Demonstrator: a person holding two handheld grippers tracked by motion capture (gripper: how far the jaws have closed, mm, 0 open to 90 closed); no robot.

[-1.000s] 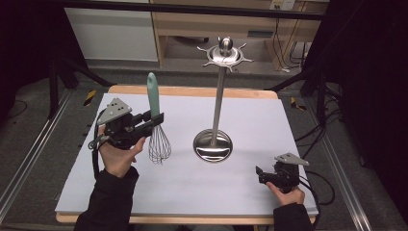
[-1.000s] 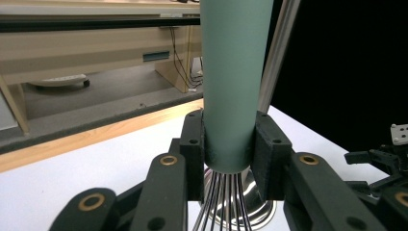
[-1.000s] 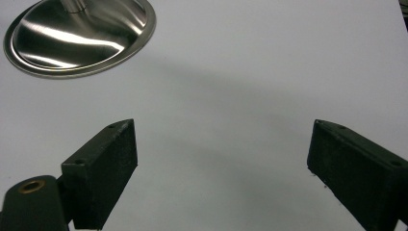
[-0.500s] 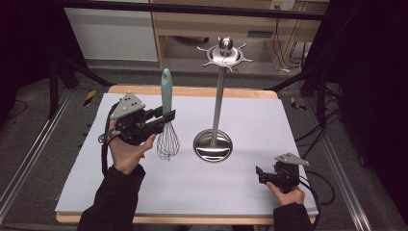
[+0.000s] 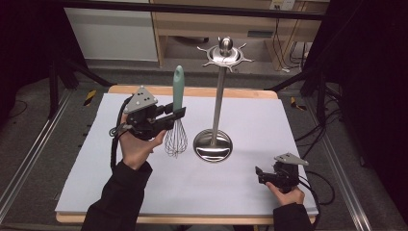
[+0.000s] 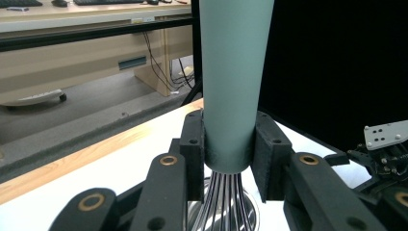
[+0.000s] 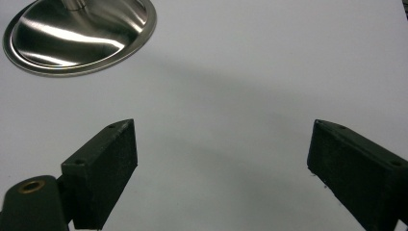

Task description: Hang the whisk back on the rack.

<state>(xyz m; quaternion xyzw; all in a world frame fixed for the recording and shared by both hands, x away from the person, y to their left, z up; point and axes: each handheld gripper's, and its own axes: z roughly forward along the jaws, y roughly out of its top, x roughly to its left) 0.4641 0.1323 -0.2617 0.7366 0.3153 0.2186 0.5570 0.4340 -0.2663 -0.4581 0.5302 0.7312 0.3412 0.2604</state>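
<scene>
Left gripper: raised above the tabletop, held in the left hand; grey three-cornered plate on top, cable looping down beside the wrist.
Left fingers: closed on the whisk handle, one finger pressed to each side of its lower end, just above the point where the wires leave it.
Whisk: upright between the left fingers; pale green handle rising above them, wire head hanging below them, over the white surface. Contact between wire head and tabletop: cannot tell.
Whisk handle, left gripper view: widens upward from the fingers and runs out of the top edge; dark steel wires bundled directly beneath the fingers.
Utensil stand: just beyond the left fingertips, on the side they point toward; round polished base flat on the tabletop, thin upright pole, ring of hooks and a ball knob at the top. Apart from the whisk.
Right gripper: low at the near right part of the tabletop, held in the right hand; well apart from the whisk.
Right fingers: spread wide, holding nothing; bare white surface between them.
Stand base, right gripper view: ahead of the right fingers, off toward the finger at the left of that view, well clear of both tips.
Tabletop: white sheet over a wooden edge.
</scene>
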